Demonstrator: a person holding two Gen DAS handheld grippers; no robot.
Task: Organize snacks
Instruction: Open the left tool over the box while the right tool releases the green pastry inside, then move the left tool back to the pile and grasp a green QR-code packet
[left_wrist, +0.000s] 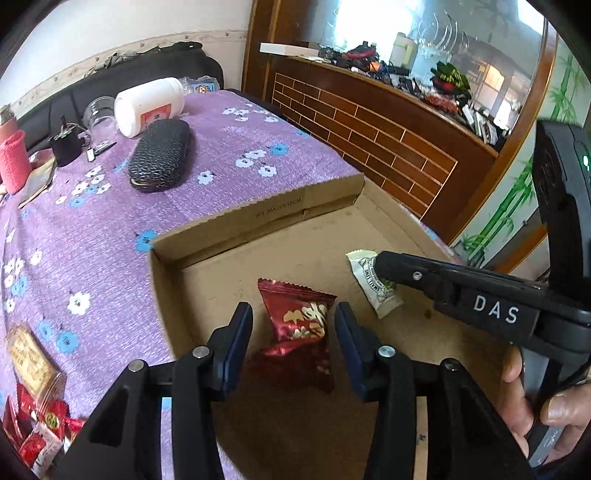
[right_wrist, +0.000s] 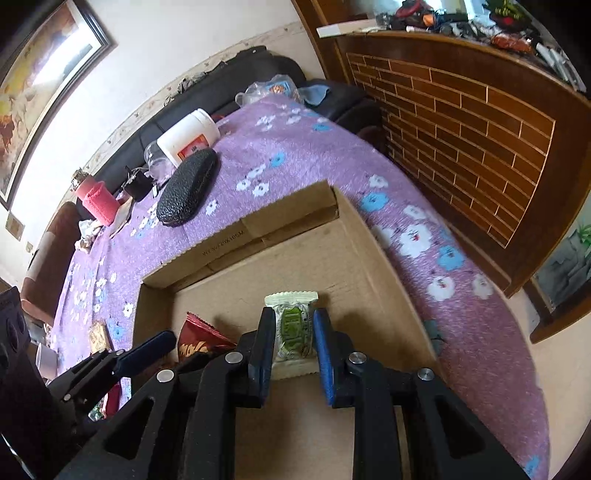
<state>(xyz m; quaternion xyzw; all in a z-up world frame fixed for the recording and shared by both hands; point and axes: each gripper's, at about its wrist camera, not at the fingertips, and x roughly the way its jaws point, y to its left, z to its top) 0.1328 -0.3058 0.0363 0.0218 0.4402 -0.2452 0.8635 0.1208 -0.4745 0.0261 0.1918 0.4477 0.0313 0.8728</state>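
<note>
A shallow cardboard box lies on a purple flowered cloth. Inside it are a red foil snack packet and a white-and-green snack packet. My left gripper is open, its jaws on either side of the red packet without touching it. My right gripper stands over the white-and-green packet, its jaws close on both sides with small gaps showing; it also shows in the left wrist view. More red and gold snacks lie on the cloth left of the box.
A black glasses case, a white jar, a glass, a black cup and a red knitted cup stand at the far end of the cloth. A wooden cabinet stands to the right.
</note>
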